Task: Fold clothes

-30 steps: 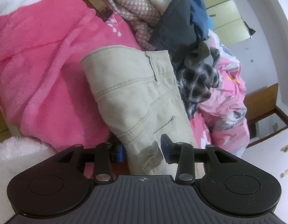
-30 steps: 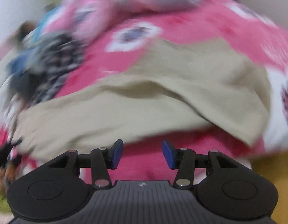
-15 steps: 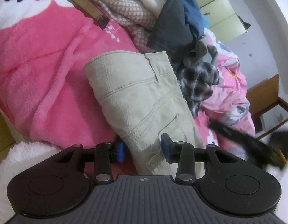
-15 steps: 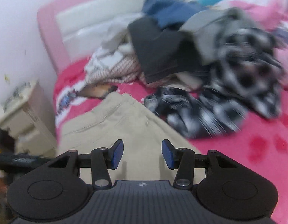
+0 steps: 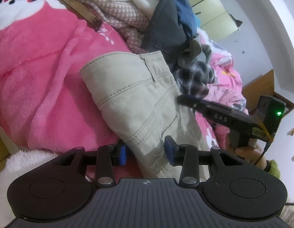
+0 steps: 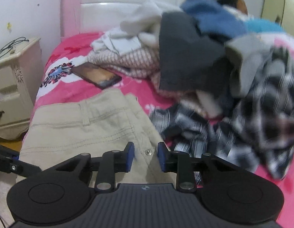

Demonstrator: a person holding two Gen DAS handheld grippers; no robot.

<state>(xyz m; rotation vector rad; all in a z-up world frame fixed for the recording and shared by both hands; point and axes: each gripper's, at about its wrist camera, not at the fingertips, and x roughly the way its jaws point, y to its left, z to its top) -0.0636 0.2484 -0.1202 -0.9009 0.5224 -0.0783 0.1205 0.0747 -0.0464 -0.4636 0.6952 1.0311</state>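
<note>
Folded beige trousers [image 5: 133, 98] lie on the pink blanket [image 5: 36, 76]. My left gripper [image 5: 146, 152] is open, and the trousers' near frayed corner runs between its blue pads. The right gripper [image 5: 182, 98] reaches in from the right, its tip on the trousers' right edge, with a hand [image 5: 247, 152] holding it. In the right wrist view, the right gripper [image 6: 146, 156] stands partly open over the trousers [image 6: 86, 125], with a metal button [image 6: 148, 152] between its pads. The left gripper's arm shows at the lower left edge.
A heap of clothes fills the bed beyond: a plaid shirt [image 6: 242, 125], a dark grey garment [image 6: 185, 57], blue and white pieces. A phone [image 6: 97, 76] lies on the blanket above the trousers. A cream nightstand [image 6: 11, 87] stands left of the bed. A person's head [image 6: 232, 0] shows far back.
The right gripper swung round from a blurred view onto the trousers' waist edge, and its fingers narrowed. The left gripper barely moved and stays open around the trouser corner.
</note>
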